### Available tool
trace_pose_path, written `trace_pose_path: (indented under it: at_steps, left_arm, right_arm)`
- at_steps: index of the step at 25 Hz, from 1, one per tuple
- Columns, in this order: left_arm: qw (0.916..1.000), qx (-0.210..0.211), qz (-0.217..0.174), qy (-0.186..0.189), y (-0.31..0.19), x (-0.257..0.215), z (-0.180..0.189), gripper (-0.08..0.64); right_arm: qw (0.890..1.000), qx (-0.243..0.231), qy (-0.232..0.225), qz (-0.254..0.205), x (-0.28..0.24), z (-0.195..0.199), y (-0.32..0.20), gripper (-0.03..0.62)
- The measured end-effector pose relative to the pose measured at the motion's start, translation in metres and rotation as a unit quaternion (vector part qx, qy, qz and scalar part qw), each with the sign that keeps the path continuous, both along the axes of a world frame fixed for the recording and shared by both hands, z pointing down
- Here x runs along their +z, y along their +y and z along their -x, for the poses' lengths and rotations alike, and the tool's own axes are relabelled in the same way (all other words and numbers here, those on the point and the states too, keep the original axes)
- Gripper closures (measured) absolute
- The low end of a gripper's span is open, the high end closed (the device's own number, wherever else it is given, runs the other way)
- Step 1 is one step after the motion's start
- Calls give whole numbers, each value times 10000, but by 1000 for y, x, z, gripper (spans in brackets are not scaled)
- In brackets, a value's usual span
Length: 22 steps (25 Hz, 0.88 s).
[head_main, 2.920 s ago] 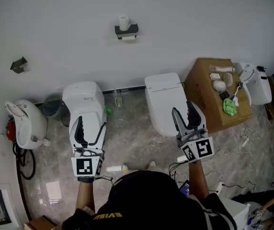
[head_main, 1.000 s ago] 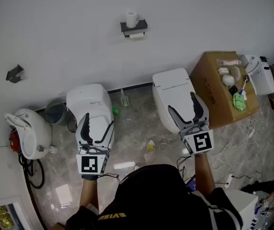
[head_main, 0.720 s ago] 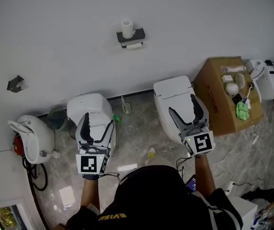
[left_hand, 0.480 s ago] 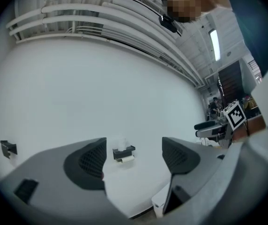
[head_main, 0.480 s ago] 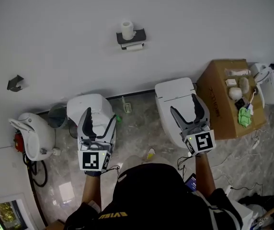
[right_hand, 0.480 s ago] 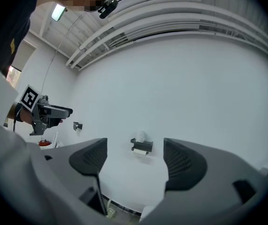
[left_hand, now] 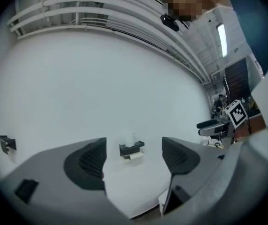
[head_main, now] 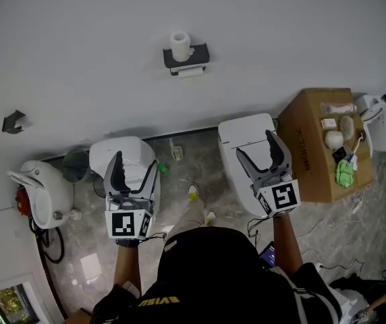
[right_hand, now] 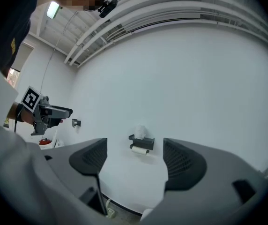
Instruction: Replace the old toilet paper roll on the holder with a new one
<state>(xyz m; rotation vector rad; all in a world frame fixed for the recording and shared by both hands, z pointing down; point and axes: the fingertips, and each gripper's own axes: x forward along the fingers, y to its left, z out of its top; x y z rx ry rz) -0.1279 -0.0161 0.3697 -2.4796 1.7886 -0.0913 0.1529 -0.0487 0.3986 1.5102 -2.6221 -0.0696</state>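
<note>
Left tool (head_main: pixel 135 160), right tool (head_main: pixel 255 144) outstretched, agape

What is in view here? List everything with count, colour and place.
holder: one, black, on the wall
spare roll: one, white, standing on top of the holder
hung roll: one, white, under the holder
toilets: two, white, on the floor by the wall
cardboard box: one, brown, right of the toilets
green cloth: one, on the box
wall hook: one, black, far left
left gripper: grey jaws apart, empty
right gripper: grey jaws apart, empty
</note>
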Motion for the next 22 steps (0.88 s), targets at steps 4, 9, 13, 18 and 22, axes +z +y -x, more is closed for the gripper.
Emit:
trace_pose_path:
  at_steps: [4, 9, 13, 18, 22]
  left_arm:
    - [9999, 4, 36, 143, -40, 3, 11, 181]
    - [9991, 243, -135, 309, -92, 1, 19, 181]
    - [9983, 442, -192, 317, -124, 10, 26, 181]
    - [9980, 456, 13, 428, -151, 38, 29, 181]
    - [9975, 474, -132, 499, -164, 45, 27, 181]
  right_arm:
    - [9982, 33, -511, 297, 16, 3, -43, 233]
    - [9974, 226, -518, 440, 25, 11, -95, 233]
    - [9975, 327, -450, 443, 30, 23, -118, 233]
    - [9965, 327, -418, 649, 55, 29, -141, 233]
    - [9967, 215, -322, 717, 69, 34, -158, 235]
